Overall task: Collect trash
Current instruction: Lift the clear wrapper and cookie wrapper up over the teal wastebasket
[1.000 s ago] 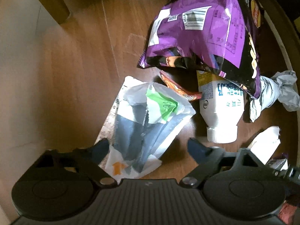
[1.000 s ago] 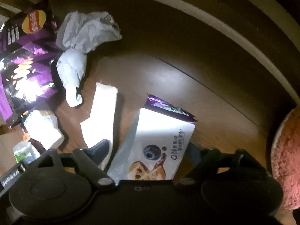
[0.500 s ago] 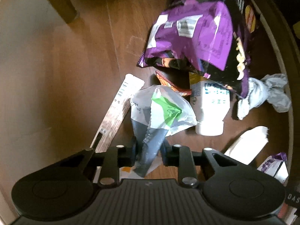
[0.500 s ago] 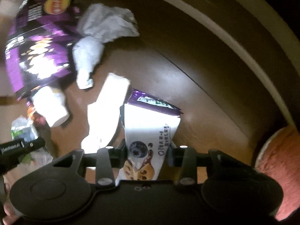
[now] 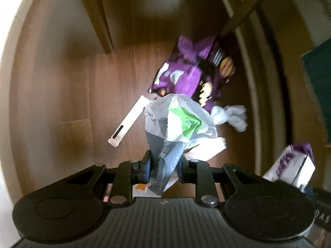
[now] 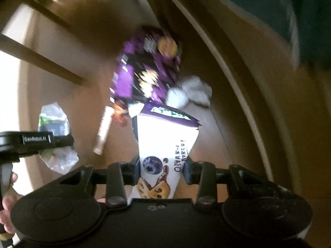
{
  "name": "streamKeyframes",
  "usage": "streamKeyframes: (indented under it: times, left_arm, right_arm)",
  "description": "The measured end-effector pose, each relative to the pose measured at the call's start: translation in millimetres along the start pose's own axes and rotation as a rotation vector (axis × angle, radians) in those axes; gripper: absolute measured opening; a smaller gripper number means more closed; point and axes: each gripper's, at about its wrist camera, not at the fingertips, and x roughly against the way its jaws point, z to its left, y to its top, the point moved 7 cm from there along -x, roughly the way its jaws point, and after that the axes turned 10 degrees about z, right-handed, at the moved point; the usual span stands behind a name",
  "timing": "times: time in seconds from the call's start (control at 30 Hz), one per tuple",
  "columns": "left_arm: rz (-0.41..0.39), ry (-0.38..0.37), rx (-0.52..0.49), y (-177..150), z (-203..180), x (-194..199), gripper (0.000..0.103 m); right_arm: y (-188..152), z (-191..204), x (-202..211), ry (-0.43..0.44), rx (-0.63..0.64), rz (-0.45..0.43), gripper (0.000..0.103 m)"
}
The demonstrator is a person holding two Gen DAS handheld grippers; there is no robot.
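My left gripper [image 5: 164, 166] is shut on a white, grey and green plastic wrapper [image 5: 175, 124] and holds it above the wooden floor. My right gripper [image 6: 161, 170] is shut on a white and purple blueberry snack wrapper [image 6: 165, 142], also lifted; that wrapper shows at the right of the left wrist view [image 5: 289, 167]. The left gripper and its wrapper [image 6: 53, 124] show at the left of the right wrist view. On the floor below lie a purple chip bag [image 5: 194, 72], a crumpled white paper [image 5: 231, 116] and a long thin white strip [image 5: 128, 124].
A flat white wrapper [image 5: 206, 148] lies on the floor behind the held plastic wrapper. Wooden furniture legs [image 5: 103, 20] stand at the far left. A curved pale edge [image 5: 254, 82] runs along the right, with a dark green object [image 5: 318, 72] beyond it.
Both grippers closed on their wrappers and lifted them well above the floor. The trash on the floor now looks smaller and farther away.
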Motion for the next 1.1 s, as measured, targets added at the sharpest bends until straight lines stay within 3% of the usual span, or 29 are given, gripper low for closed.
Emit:
streamKeyframes:
  times: [0.43, 0.7, 0.83, 1.1]
  left_arm:
    - [-0.136, -0.048, -0.014, -13, -23, 242, 0.023]
    - [-0.239, -0.075, -0.106, 1, -19, 372, 0.023]
    - [-0.343, -0.084, -0.168, 15, -15, 443, 0.023]
    - [-0.455, -0.088, -0.25, 47, -19, 530, 0.023]
  right_arm:
    - [32, 84, 239, 0.045, 0.26, -0.146, 0.037]
    - [46, 164, 362, 0.051, 0.371, -0.286, 0.036]
    - [56, 206, 426, 0.05, 0.398, -0.396, 0.036]
    - [83, 252, 522, 0.011, 0.396, -0.579, 0.036]
